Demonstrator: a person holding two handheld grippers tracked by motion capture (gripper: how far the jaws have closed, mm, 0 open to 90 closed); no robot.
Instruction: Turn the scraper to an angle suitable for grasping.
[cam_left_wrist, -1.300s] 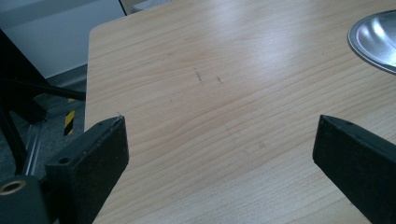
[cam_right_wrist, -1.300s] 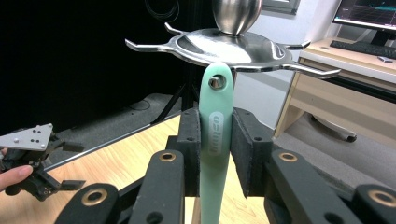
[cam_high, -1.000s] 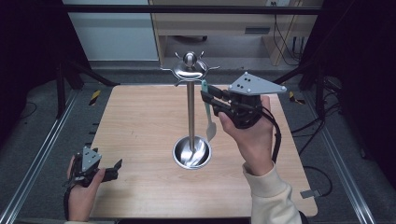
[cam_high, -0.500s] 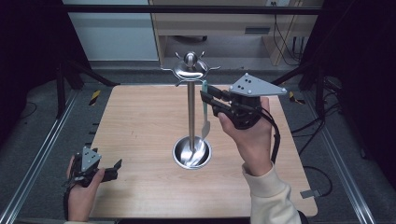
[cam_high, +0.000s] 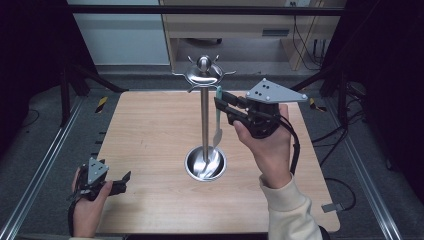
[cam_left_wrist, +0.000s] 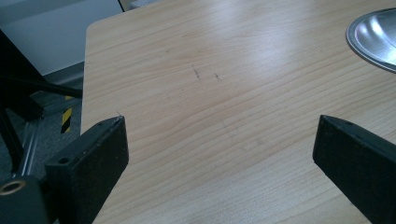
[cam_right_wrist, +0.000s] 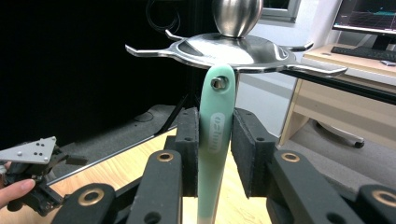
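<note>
A mint-green utensil (cam_high: 218, 134) hangs by the hole in its handle (cam_right_wrist: 215, 93) from one hook of a steel stand (cam_high: 204, 120), its pale blade just above the stand's round base (cam_high: 205, 165). My right gripper (cam_high: 219, 103) reaches in level from the right. In the right gripper view both pads (cam_right_wrist: 189, 149) lie against the sides of the handle just below the hook, so my right gripper (cam_right_wrist: 215, 140) is shut on it. My left gripper (cam_high: 124, 182) rests open near the table's front left corner, and nothing lies between the jaws of my left gripper (cam_left_wrist: 219, 154).
The stand's top disc (cam_right_wrist: 224, 46) carries several hooks pointing outward. The wooden table (cam_high: 150, 130) has bare board all round the stand's base (cam_left_wrist: 373, 32). A metal frame rail (cam_high: 45, 165) runs along the left side.
</note>
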